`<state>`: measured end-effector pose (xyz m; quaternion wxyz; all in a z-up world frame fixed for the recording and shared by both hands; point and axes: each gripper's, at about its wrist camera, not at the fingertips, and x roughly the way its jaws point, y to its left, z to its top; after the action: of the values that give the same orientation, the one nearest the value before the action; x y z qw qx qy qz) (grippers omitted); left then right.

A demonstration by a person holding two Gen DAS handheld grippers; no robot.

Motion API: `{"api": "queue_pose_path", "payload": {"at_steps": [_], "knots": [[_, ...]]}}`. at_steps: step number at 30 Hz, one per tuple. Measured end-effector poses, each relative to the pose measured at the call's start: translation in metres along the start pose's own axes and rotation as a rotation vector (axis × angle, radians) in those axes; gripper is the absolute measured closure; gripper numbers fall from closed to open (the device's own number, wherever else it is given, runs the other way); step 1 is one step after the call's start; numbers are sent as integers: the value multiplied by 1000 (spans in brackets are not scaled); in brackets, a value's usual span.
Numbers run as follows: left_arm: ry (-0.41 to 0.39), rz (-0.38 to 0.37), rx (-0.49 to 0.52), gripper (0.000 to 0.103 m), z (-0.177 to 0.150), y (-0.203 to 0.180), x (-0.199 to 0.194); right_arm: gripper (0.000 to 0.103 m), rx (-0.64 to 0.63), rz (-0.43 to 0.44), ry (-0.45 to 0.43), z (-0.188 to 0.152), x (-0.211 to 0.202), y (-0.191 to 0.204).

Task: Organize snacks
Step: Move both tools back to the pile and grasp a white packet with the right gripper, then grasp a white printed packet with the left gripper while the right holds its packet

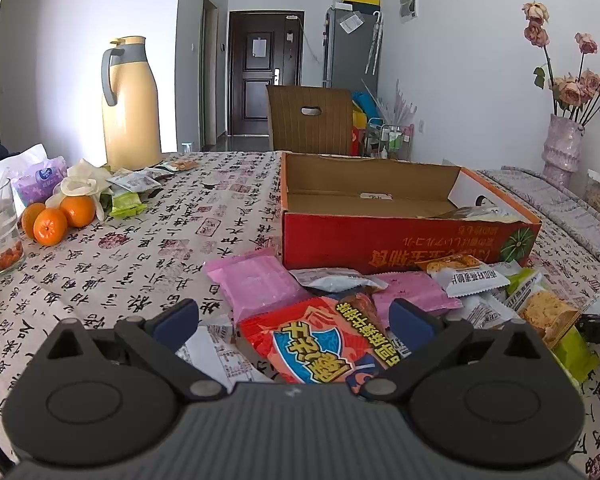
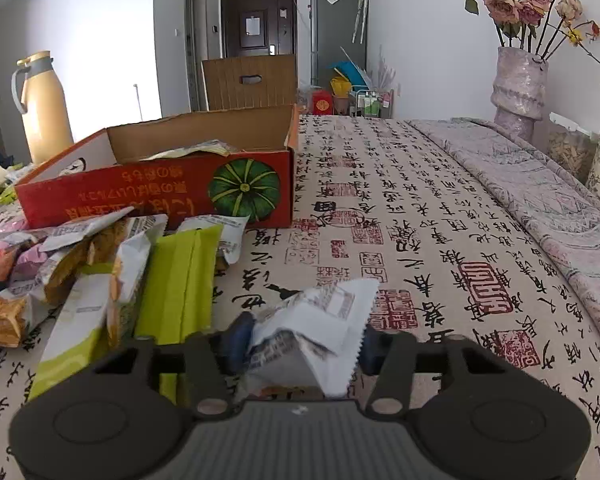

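- We take the open red cardboard box with a green pumpkin printed on its front (image 2: 160,192) as our landmark; it stands on the surface covered by a beige cloth printed with black calligraphy (image 2: 420,240).
- A heap of snack packets lies against the box's front: a red-and-orange crinkled bag with a blue emblem (image 1: 320,340), a flat pink packet (image 1: 256,284) and a lime-green packet (image 2: 176,284).
- A few packets already lie inside the box, at its pumpkin end.
- Our left gripper (image 1: 294,320) hovers over the red-and-orange bag with its jaws wide, touching nothing we can see.
- Our right gripper (image 2: 306,340), in front of the box's pumpkin corner, has its jaws pressed onto a white crumpled snack packet with a serrated edge (image 2: 320,320).
- Three oranges (image 1: 56,218) sit well off to the box's other side.
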<state>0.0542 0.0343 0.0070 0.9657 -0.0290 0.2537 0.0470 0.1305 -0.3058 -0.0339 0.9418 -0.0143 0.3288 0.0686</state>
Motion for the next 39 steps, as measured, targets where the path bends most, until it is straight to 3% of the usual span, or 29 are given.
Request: {"api": "queue_pose_path", "payload": {"at_steps": [1,7,14,22,32,34,39], "knots": [[1,-1,1,0,0,0,0,67,3,-1,-5,-1,-1,0],[9,11,-5,0,0,3,4,71,55,-4,-73,-7,-12,-4],[15,71,1,0,5,19,7,71,96,-18,-111,-11,-18,-9],[79,145,3,0,2,48,21,71,116,-27,-117,-11,-17,-11],[164,137,-1,0,-10,61,40,71,125,-44,-117,-12,-16,-11],[176,135,-5,4,-12,61,43,71,125,-47,-116,-12,-16,-10],[214,120,-9,28,-16,64,48,71,126,-52,-113,-12,-16,-11]]}}
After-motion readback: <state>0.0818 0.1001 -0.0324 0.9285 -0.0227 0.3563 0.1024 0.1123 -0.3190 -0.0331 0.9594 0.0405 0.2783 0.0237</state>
